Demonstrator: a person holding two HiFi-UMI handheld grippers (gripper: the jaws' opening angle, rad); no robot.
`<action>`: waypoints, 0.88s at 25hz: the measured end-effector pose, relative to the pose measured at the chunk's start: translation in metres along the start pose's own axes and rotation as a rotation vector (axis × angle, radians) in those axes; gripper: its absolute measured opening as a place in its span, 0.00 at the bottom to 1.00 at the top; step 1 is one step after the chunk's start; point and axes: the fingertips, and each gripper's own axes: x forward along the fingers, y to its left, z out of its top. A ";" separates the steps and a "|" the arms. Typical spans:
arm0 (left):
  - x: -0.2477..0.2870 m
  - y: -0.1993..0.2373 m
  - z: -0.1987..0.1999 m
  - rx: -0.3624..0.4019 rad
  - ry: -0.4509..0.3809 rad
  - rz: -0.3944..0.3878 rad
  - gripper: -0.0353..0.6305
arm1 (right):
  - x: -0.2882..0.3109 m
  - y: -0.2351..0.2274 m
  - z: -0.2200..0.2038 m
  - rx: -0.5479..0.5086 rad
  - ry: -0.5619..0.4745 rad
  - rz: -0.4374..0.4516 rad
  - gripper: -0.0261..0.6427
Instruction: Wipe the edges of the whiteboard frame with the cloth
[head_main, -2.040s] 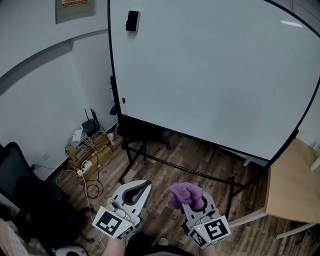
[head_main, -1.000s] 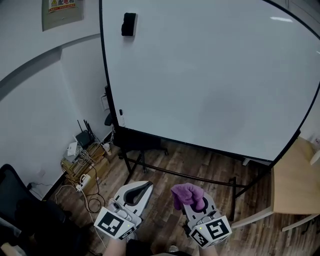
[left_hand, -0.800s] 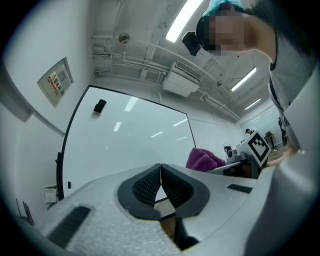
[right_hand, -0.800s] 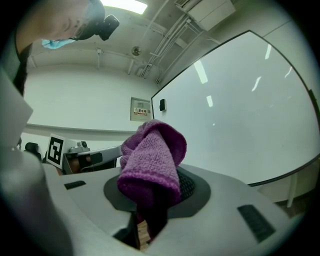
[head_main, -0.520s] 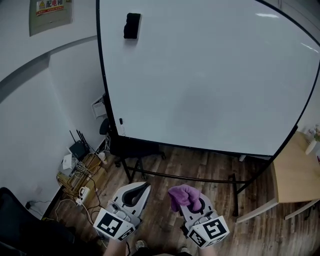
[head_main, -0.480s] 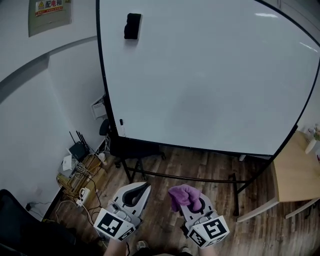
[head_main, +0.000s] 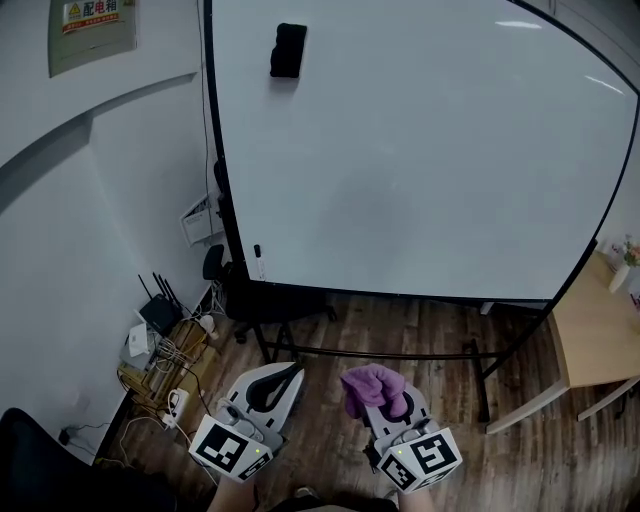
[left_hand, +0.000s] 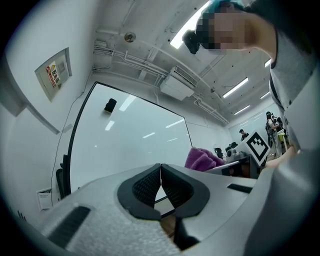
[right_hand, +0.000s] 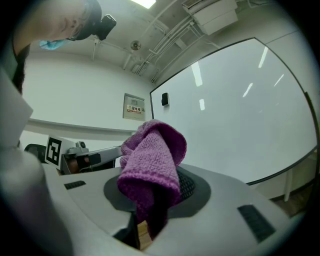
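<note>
The soft, light cloth (right_hand: 152, 150) sits bunched in the right gripper (head_main: 381, 396), clamped by its lower fold, a good hold for wiping w/ the loose part, while the left gripper (head_main: 281, 374) is closed & empty, both well apart from the whiteboard frame (head_main: 209, 100).

The person holds both grippers low and close in front of the body, side by side but not touching, with the jaws pointing forward and tilted upward. The left gripper (head_main: 286, 368) has its two dark jaw pads pressed together at the tips, with nothing between them. The right gripper (head_main: 384, 398) has its jaws clamped on a bunched purple cloth (head_main: 372, 384), which bulges up above them. Each gripper's marker cube sits at its near end, towards the person.
</note>
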 end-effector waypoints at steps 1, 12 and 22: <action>-0.003 0.004 0.000 0.000 -0.001 -0.003 0.08 | 0.003 0.004 0.000 0.001 -0.005 -0.003 0.17; -0.015 0.045 -0.011 -0.026 -0.001 -0.017 0.08 | 0.038 0.021 -0.015 -0.004 0.033 -0.028 0.17; 0.017 0.087 -0.026 -0.027 0.005 -0.003 0.08 | 0.094 -0.003 -0.016 -0.009 0.050 -0.004 0.17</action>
